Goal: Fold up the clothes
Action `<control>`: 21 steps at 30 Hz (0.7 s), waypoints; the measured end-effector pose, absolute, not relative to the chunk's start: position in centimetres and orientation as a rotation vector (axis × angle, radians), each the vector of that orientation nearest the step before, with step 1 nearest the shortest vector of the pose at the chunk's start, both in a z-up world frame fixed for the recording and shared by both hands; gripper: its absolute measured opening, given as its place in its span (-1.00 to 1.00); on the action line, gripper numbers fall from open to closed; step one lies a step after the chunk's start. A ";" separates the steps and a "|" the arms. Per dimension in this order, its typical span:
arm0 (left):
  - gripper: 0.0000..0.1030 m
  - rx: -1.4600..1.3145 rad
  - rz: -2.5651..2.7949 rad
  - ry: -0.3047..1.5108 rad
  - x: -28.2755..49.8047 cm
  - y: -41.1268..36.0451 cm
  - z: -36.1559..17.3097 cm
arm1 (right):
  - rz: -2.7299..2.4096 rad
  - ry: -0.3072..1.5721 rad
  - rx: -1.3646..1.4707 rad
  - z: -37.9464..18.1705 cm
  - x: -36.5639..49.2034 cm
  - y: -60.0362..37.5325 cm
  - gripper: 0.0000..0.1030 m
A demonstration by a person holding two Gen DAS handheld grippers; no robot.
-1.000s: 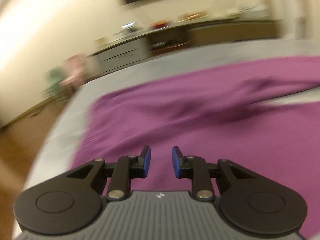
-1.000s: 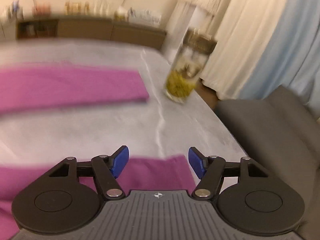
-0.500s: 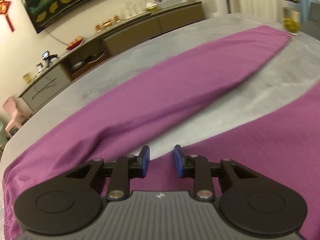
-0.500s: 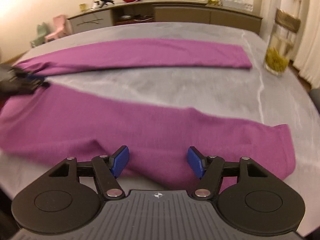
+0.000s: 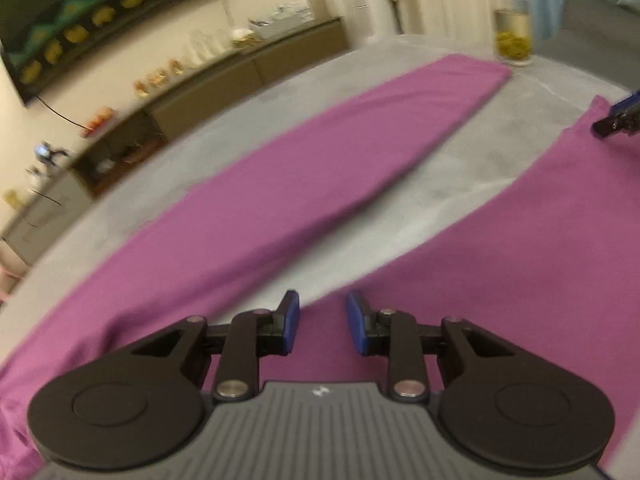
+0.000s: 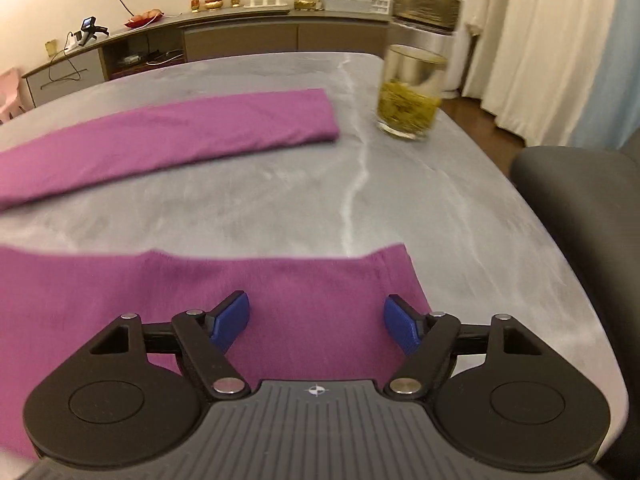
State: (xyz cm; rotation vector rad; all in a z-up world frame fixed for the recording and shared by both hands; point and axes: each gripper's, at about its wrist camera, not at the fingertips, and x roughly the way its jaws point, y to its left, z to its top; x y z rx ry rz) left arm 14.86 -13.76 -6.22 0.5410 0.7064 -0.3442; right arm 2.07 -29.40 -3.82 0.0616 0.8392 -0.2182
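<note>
left gripper point(image 5: 322, 322): jaws apart, empty, over crotch of purple trousers point(image 5: 520, 264) | right gripper point(image 6: 316, 322): jaws wide, empty, over near leg hem | trousers flat on table point(image 6: 420, 184), legs spread | advice: pinch near leg at both ends, lay it on far leg, keep clear of jar point(image 6: 412, 96)

free: bare worktop point(image 6: 400, 200) ahead of right jaws | obstacle: glass jar point(image 6: 412, 96) ahead-right, chair point(image 6: 580, 208) further right

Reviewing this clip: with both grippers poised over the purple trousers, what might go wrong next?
The glass jar stands close to the far leg's cuff; swinging fabric might topple it. The right gripper hangs open over the near leg's cuff, by the table edge, so cloth may slip off.
</note>
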 end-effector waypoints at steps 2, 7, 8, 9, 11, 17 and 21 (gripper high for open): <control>-0.45 0.547 -0.247 0.707 16.7 -13.3 -6.5 | -0.257 0.802 -0.020 -4.1 4.2 -29.3 0.46; -0.44 0.411 -0.249 0.732 16.3 -10.6 -3.8 | -0.368 0.716 -0.095 -3.1 6.0 -28.9 0.33; -0.42 0.375 -0.273 0.721 15.0 -9.5 -3.0 | -0.335 0.676 -0.045 -2.0 5.0 -28.8 0.35; -0.37 0.351 -0.270 0.710 13.9 -8.2 -2.5 | -0.291 0.649 -0.006 -1.3 3.9 -28.6 0.36; -0.32 0.310 -0.235 0.704 11.9 -4.8 -1.8 | -0.157 0.677 0.076 -1.3 2.4 -28.0 0.36; -0.32 0.184 0.125 0.780 9.3 10.1 -2.1 | -0.085 0.825 0.016 -4.3 3.5 -27.3 0.49; -0.37 0.104 0.366 0.817 8.5 19.9 -1.8 | -0.261 0.805 -0.029 -4.0 4.9 -27.5 0.36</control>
